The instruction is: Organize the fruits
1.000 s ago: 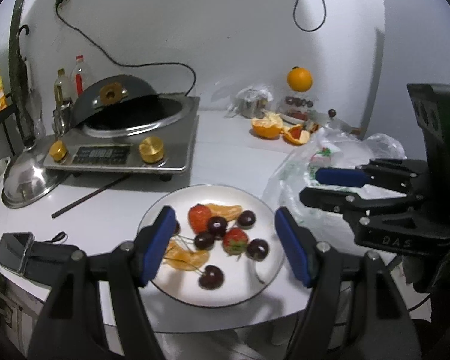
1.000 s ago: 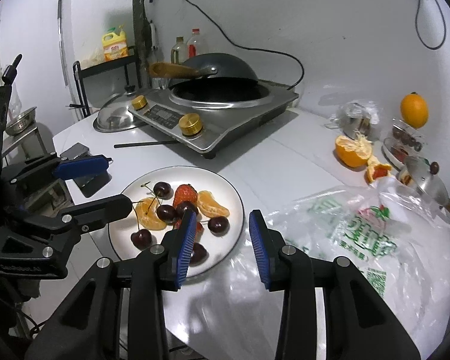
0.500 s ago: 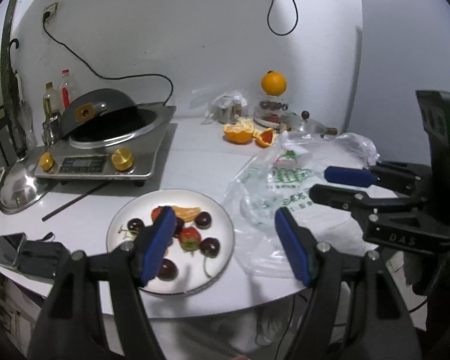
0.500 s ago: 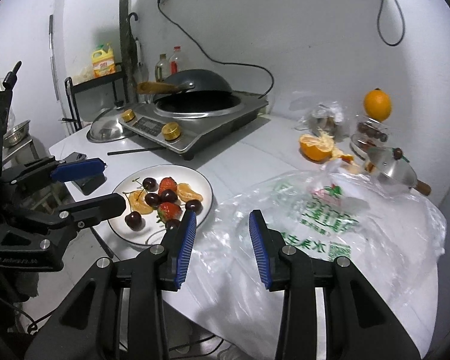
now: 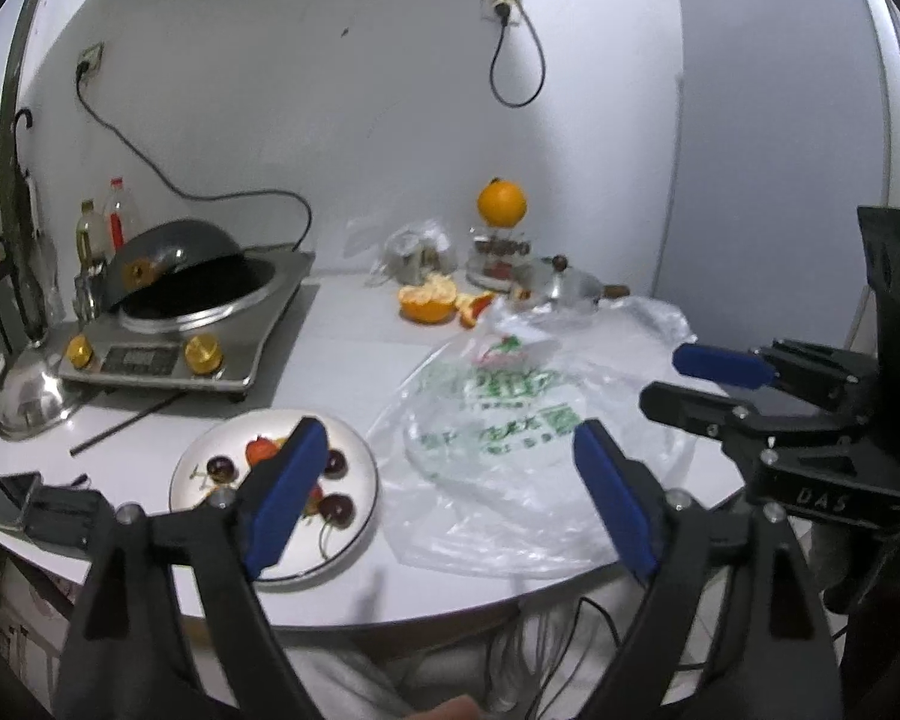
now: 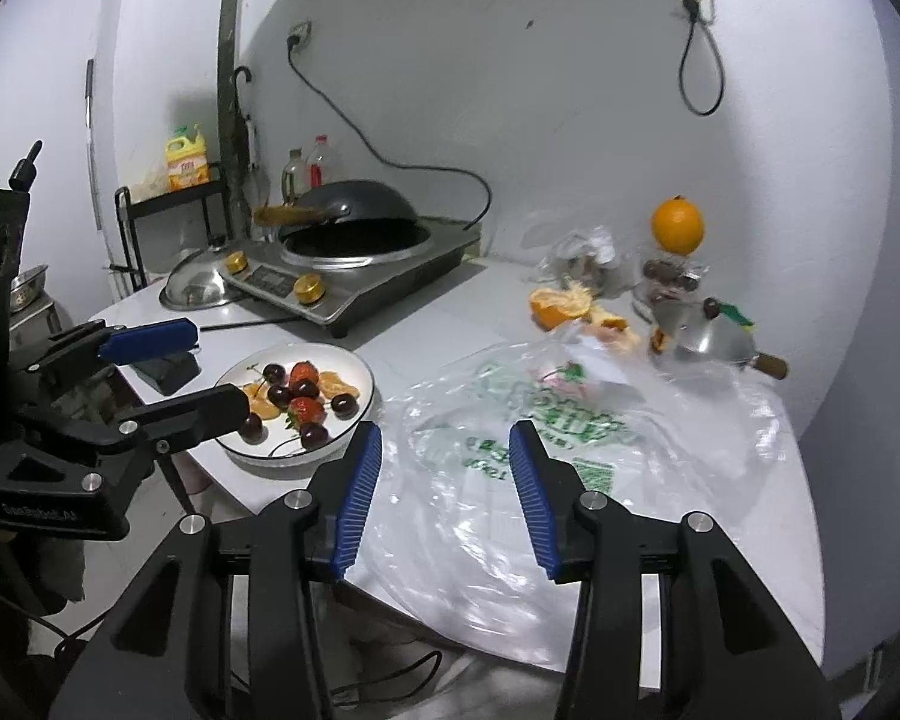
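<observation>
Left wrist view: the left gripper hangs above the table's near edge, its jaws wide apart after just opening, nothing between them. Behind its left finger, the white plate of cherries and strawberries sits at the near edge; a clear plastic bag lies just beside it on the right.

Right wrist view: the right gripper has jaws narrowly parted, just widened, empty, above the bag. The plate is left of it; a whole orange stands by the far wall.

left gripper: just opening, empty | right gripper: just opening, empty
</observation>
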Motion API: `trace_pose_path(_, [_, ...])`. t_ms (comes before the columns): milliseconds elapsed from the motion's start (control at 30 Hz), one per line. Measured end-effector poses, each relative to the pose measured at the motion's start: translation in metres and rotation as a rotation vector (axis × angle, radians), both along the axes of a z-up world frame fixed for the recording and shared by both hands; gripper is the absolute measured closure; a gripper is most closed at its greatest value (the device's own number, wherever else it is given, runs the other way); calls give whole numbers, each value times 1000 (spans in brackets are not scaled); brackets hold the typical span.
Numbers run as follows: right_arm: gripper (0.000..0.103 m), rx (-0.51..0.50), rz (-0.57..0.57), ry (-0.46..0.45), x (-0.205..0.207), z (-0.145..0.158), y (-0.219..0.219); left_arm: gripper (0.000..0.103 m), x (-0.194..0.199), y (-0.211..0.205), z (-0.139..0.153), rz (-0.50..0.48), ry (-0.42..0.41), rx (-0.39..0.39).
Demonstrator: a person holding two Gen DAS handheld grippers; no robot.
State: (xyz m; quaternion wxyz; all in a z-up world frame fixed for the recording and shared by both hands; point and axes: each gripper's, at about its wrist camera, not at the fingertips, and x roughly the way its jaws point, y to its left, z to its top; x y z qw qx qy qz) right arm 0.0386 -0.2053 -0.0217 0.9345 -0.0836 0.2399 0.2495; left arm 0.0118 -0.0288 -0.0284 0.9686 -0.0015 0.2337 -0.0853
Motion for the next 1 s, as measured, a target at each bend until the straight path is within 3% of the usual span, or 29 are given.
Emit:
trace_pose_path(133, [56,17,-16,-41,-11,16,-12,11,-7,-9,19,-1,-44,18])
trace_pose_path(267, [37,26,-38,-96,-21,35,-20,11,-16,-19,42,-10,-85,35])
trace_pose_path(600, [32,63,-78,-185,-33,69,-37,11,-38,-22,92,47,-196,57])
trace_pose_path(667, [26,75,-87,-205,-37,74,-40,11,-44,-20,101,57,-217,55])
trace_pose_path(867, [22,125,-120,-232,-42,87,-52,11,-56,-22,111,95,-261,107])
trace_pose_path(1000, [22,143,-132,-245,-47,93,-56,10,-61,-20,114,122,-288,100])
